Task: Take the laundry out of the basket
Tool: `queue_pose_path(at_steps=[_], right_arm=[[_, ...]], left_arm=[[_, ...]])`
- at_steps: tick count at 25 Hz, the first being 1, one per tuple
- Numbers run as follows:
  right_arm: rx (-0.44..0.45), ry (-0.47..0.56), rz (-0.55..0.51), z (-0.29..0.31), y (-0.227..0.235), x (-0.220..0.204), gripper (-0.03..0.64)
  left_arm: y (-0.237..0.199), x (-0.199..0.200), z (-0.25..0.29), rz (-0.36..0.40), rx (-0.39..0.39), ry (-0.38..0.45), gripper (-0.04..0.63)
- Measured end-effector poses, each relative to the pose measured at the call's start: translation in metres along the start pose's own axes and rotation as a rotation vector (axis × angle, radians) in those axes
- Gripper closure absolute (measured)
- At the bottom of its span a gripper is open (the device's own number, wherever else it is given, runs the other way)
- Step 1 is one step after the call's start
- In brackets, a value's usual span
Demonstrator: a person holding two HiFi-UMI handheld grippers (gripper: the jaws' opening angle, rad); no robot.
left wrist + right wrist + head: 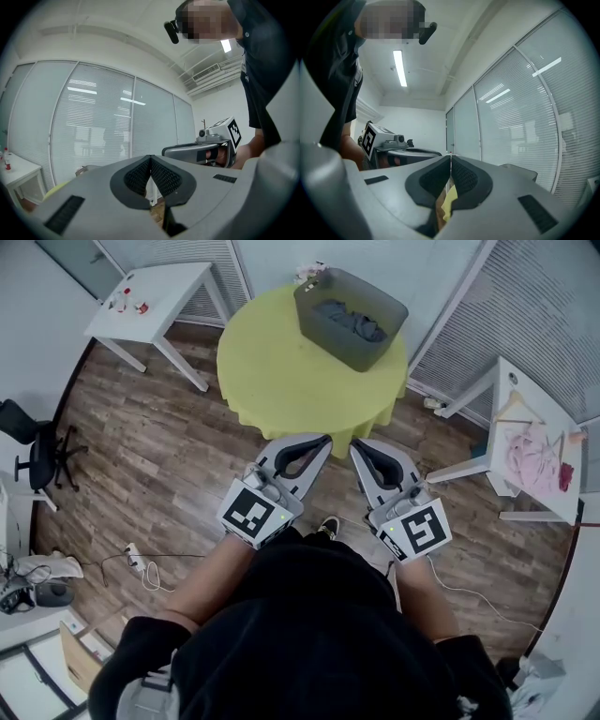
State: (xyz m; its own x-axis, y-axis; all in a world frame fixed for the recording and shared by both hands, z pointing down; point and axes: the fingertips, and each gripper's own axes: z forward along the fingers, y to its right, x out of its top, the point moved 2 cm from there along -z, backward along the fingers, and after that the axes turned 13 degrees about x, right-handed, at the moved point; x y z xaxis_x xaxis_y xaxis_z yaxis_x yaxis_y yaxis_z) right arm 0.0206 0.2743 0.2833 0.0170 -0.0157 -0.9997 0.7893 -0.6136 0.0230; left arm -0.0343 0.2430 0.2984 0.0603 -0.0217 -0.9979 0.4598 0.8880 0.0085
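Facing the round yellow table [272, 381], left gripper [326, 439] and right gripper [355, 445], ribbed pads closed on nothing; on the table, rectangular grey basket [345, 350] holding crumpled dark laundry [355, 322].

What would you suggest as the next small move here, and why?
Probably reach both forward toward the grey plastic basket: the left claw and right claw are shut and empty by the round yellow table's near edge, while dark laundry lies in that basket.

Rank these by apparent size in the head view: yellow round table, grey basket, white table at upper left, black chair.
1. yellow round table
2. grey basket and white table: look about alike, not ranked
3. black chair, smallest
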Motion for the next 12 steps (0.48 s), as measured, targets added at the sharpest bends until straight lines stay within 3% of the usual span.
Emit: queue_pose_path(at_steps=[12], right_arm=[[-0.006,0.0,0.012,0.005,0.056,-0.005,0.594]], left_arm=[[-0.016,-0.003,0.054,-0.011,0.007,-0.002,0.586]])
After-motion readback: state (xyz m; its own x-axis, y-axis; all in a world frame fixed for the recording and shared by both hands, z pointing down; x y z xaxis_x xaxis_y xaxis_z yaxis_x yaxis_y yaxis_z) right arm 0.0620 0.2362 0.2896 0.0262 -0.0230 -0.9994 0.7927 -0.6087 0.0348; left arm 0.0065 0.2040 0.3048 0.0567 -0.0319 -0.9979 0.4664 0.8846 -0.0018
